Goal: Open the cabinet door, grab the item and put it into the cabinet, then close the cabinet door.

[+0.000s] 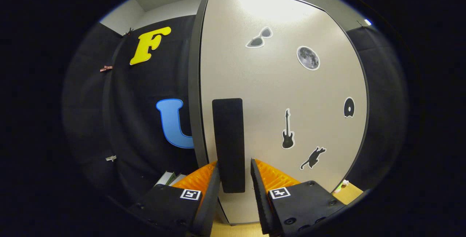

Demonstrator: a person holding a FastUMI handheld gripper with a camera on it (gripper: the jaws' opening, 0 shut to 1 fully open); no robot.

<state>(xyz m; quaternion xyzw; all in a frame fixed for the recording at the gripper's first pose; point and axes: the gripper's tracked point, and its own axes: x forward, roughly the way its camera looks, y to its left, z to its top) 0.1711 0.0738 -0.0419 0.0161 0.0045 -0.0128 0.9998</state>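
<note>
The cabinet door (276, 95) stands closed right in front of the tongs (235, 182), a pale, slightly glossy panel with a dark frame around it, and I take it as my landmark. Its handle (228, 144) is a tall, dark, upright bar fixed near the door's left edge, low on the panel. The tongs are set around the lower end of that handle: one finger sits just to the left of the bar and the other just to the right, with a thin strip of pale door showing between the right finger and the bar. So the tongs are narrowly open, straddling the handle, and I cannot tell for sure whether either finger actually presses on it. Scattered over the door to the right of the handle are stickers: a pair of sunglasses (259, 38) up high, a moon (308, 58) below and right of those, a record (349, 107) near the door's right edge, a guitar (287, 129) at handle height, and a cat (313, 158) lower down. Below the door a strip of light wooden table (236, 229) shows, and to the left of the door's foot lie some pale, flat, book-like things (169, 178).
</note>
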